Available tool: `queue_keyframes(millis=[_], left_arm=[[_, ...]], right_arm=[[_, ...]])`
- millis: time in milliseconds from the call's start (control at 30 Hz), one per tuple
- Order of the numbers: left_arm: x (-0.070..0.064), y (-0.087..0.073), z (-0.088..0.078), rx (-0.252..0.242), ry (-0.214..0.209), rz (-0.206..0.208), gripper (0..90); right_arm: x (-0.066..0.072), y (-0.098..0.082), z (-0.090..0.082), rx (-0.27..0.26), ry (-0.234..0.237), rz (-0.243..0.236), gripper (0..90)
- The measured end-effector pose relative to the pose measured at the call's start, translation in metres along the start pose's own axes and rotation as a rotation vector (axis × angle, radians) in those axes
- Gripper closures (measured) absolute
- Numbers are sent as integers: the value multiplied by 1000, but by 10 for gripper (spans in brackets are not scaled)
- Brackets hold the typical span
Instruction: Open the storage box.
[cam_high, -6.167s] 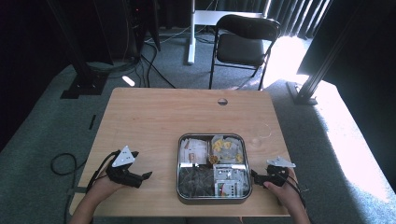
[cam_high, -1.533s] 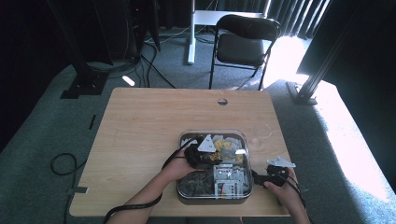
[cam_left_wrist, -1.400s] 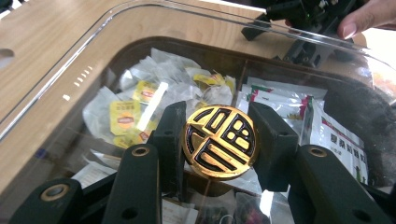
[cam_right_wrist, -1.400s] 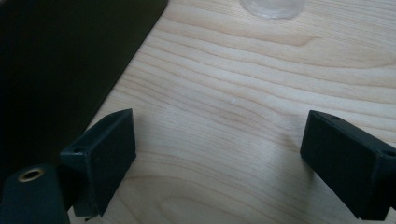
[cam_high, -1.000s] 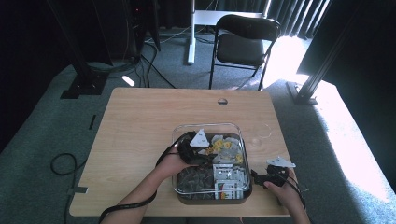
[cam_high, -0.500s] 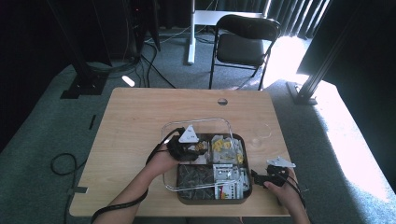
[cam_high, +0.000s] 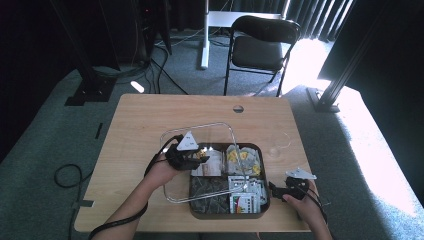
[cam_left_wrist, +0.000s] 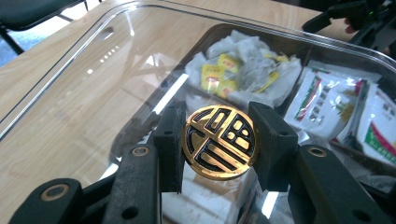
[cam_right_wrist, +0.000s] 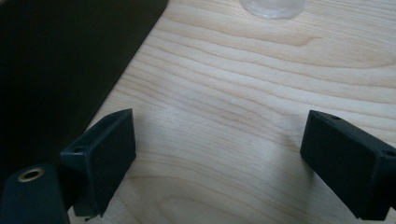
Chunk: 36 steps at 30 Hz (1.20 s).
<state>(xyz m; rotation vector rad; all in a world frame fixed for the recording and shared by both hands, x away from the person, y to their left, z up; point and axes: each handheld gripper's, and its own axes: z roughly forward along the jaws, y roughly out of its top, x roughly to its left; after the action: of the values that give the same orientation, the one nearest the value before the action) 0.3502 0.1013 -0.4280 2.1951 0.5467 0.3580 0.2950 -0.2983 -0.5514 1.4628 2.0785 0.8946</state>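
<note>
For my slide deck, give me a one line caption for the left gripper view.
Left gripper clamps the gold knob of the clear lid, lifted above the tray's tea packets.

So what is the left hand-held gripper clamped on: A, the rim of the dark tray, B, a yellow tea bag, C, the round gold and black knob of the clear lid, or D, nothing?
C: the left hand-held gripper has both jaws pressed against the round gold and black knob on the clear plastic lid.

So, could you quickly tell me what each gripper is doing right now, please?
Left gripper: shut on the gold knob of the clear lid.
Right gripper: open, holding nothing, over the table.
</note>
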Motion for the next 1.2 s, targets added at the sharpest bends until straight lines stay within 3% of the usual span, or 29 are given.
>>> queue_keyframes(millis=[1200], left_arm=[[46,-56,-59,26,155,-112,596]], right_arm=[[0,0,0,1,0,1,98]])
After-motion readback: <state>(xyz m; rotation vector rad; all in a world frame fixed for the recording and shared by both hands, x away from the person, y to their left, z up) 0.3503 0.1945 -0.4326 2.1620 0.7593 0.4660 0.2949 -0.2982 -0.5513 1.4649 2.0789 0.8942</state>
